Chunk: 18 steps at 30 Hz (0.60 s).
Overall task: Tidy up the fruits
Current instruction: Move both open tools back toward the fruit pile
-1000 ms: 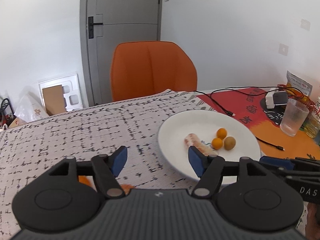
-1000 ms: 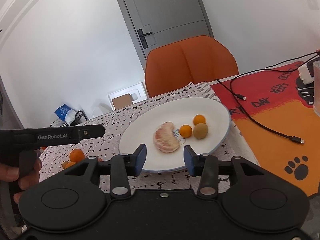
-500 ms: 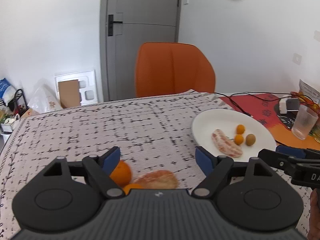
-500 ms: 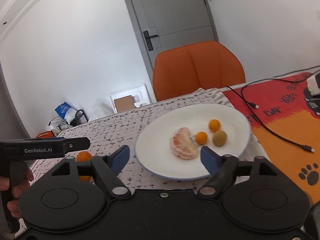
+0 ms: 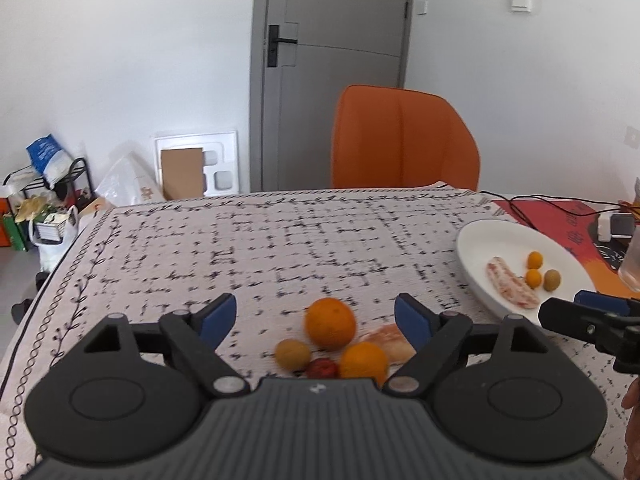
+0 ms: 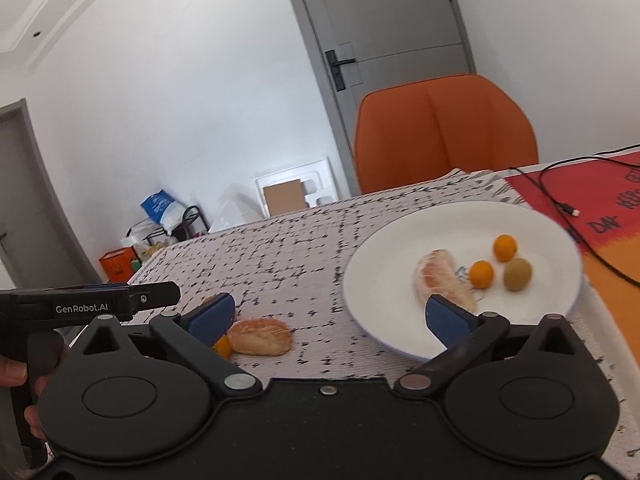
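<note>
The left gripper (image 5: pixel 315 314) hung low over the table (image 5: pixel 280 240); its blue fingers (image 5: pixel 218 314) were spread and opening wider; nothing was pinched between them. Just in front of it, on the cloth, lay a little heap of fruit: an orange (image 5: pixel 330 322), a smaller orange (image 5: pixel 364 362) nearer the camera, a brown round fruit (image 5: pixel 293 354), a small red fruit (image 5: pixel 321 368) and a peeled piece (image 5: pixel 386 340) on the right; they sat close together, and some seemed to touch. None of them touched the fingers.

The right gripper (image 6: pixel 330 316) pointed at the plate (image 6: pixel 400 240); its fingers (image 6: pixel 450 320) were spread very wide and opening; they held nothing. The right finger stood in front of the near edge of the plate; whether it touched the plate could not be told. On the plate lay a peeled half (image 6: pixel 442 280), two tiny oranges (image 6: pixel 481 274) and a green-brown fruit (image 6: pixel 517 274); the tiny ones sat near each other, right of the peeled half.

In the right view the peeled piece on the cloth showed between the fingers, well apart from the plate; a bit of orange peeked out behind the left finger. A hand (image 6: pixel 24 376) held the left gripper's handle at the left edge.

An orange chair (image 5: pixel 404 140) stood behind the table; a grey door (image 5: pixel 332 60) was behind it; a black cable (image 6: pixel 568 200) lay on a red mat (image 6: pixel 580 196) beside the plate.
</note>
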Each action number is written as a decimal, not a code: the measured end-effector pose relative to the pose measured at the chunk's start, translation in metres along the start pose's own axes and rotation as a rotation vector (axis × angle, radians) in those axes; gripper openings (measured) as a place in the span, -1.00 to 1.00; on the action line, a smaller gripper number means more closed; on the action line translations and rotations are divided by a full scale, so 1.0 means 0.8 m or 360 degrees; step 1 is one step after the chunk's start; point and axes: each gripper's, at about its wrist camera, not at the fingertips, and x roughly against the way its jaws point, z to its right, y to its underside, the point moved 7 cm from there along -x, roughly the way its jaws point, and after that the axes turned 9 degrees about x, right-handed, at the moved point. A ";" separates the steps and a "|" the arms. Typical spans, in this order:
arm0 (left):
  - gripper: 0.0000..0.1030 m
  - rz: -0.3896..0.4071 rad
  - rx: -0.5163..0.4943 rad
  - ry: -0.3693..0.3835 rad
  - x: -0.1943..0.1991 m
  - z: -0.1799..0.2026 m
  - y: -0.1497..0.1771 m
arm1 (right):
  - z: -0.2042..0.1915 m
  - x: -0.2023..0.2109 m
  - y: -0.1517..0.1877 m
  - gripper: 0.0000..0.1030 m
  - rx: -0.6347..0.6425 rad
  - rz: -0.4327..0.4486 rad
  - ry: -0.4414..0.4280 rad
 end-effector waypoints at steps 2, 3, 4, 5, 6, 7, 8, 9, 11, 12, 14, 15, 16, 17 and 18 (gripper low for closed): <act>0.65 -0.0007 0.0014 -0.0015 -0.001 -0.009 0.002 | -0.006 -0.005 0.001 1.00 0.0012 -0.0014 -0.0020; 0.65 -0.0011 0.0023 -0.0021 -0.001 -0.013 0.003 | -0.010 -0.007 0.001 1.00 0.0021 -0.0020 -0.0031; 0.65 -0.0015 0.0035 -0.0027 -0.001 -0.017 0.005 | -0.014 -0.009 0.001 1.00 0.0029 -0.0023 -0.0038; 0.65 -0.0018 0.0047 -0.0031 0.000 -0.022 0.006 | -0.018 -0.011 0.001 1.00 0.0037 -0.0027 -0.0047; 0.65 -0.0022 0.0058 -0.0034 0.000 -0.026 0.008 | -0.020 -0.013 0.001 1.00 0.0044 -0.0031 -0.0057; 0.65 -0.0029 0.0069 -0.0039 0.000 -0.030 0.010 | -0.024 -0.016 0.001 1.00 0.0051 -0.0035 -0.0071; 0.65 -0.0036 0.0078 -0.0043 0.001 -0.034 0.012 | -0.027 -0.017 0.001 1.00 0.0057 -0.0038 -0.0084; 0.65 -0.0044 0.0090 -0.0048 0.002 -0.038 0.015 | -0.030 -0.020 0.001 1.00 0.0063 -0.0042 -0.0094; 0.65 -0.0055 0.0113 -0.0054 0.003 -0.044 0.020 | -0.037 -0.024 0.001 1.00 0.0081 -0.0047 -0.0114; 0.65 -0.0061 0.0124 -0.0056 0.004 -0.047 0.022 | -0.041 -0.025 0.001 1.00 0.0093 -0.0051 -0.0126; 0.65 -0.0074 0.0145 -0.0060 0.005 -0.054 0.027 | -0.049 -0.028 0.002 1.00 0.0114 -0.0060 -0.0145; 0.65 -0.0080 0.0151 -0.0063 0.005 -0.056 0.030 | -0.053 -0.030 0.003 1.00 0.0121 -0.0065 -0.0153; 0.65 -0.0084 0.0157 -0.0066 0.005 -0.059 0.032 | -0.056 -0.032 0.003 1.00 0.0127 -0.0071 -0.0161; 0.65 -0.0085 0.0163 -0.0068 0.006 -0.063 0.033 | -0.059 -0.034 0.003 1.00 0.0131 -0.0079 -0.0169; 0.65 -0.0084 0.0173 -0.0070 0.007 -0.065 0.034 | -0.062 -0.036 0.004 1.00 0.0134 -0.0086 -0.0176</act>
